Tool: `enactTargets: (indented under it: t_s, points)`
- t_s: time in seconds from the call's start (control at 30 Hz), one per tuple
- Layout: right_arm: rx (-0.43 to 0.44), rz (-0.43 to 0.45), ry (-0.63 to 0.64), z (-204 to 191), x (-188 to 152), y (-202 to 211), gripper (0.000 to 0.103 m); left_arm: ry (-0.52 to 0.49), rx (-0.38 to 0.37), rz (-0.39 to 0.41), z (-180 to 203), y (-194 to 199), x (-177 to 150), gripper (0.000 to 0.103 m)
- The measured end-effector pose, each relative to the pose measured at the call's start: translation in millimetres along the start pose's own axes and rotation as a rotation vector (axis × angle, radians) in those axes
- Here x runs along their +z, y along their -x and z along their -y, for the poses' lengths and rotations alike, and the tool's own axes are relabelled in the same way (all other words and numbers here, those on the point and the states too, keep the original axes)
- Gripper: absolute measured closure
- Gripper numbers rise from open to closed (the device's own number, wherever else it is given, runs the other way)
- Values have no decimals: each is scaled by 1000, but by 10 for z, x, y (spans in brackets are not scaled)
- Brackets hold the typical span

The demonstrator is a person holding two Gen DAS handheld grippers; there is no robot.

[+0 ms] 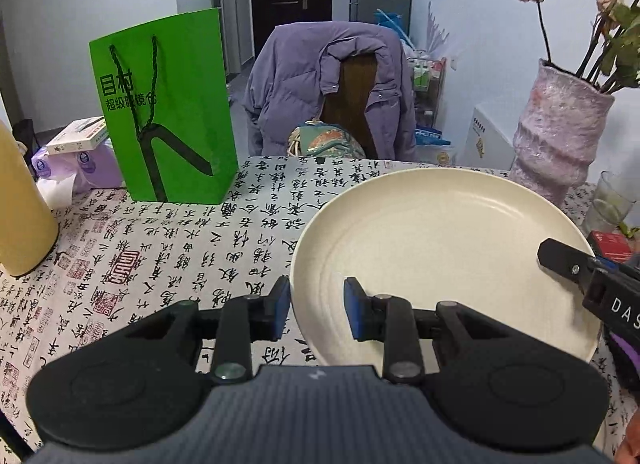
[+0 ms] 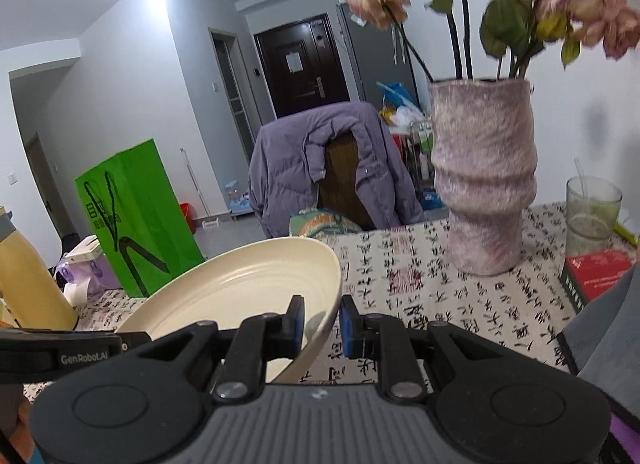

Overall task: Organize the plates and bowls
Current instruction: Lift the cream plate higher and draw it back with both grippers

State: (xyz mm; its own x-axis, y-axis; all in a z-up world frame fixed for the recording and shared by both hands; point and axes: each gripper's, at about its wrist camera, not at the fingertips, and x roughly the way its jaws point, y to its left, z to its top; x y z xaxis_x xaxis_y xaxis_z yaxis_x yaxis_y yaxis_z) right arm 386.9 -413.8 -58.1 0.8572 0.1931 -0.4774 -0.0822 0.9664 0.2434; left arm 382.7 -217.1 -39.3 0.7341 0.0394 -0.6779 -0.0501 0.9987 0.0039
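Our left gripper (image 1: 316, 308) has its jaws straddling the plate's (image 1: 440, 260) near-left rim, and our right gripper (image 2: 322, 326) has its jaws closed on the opposite rim; between them the plate hangs tilted above the worktop (image 1: 180, 256), near the vase (image 2: 484, 179) on the right and well apart from the green bag (image 1: 168, 111) at the far left. We judge the task barely begun: one plate is lifted but not yet placed, and no bowls or stack show.
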Motion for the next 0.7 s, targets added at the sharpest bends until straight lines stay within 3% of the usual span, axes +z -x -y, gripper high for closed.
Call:
enactTargets:
  t_s: [0.7]
  points:
    - [-15,50,54,-451,-102,390,85,20,10,60,-300,430,-100,76]
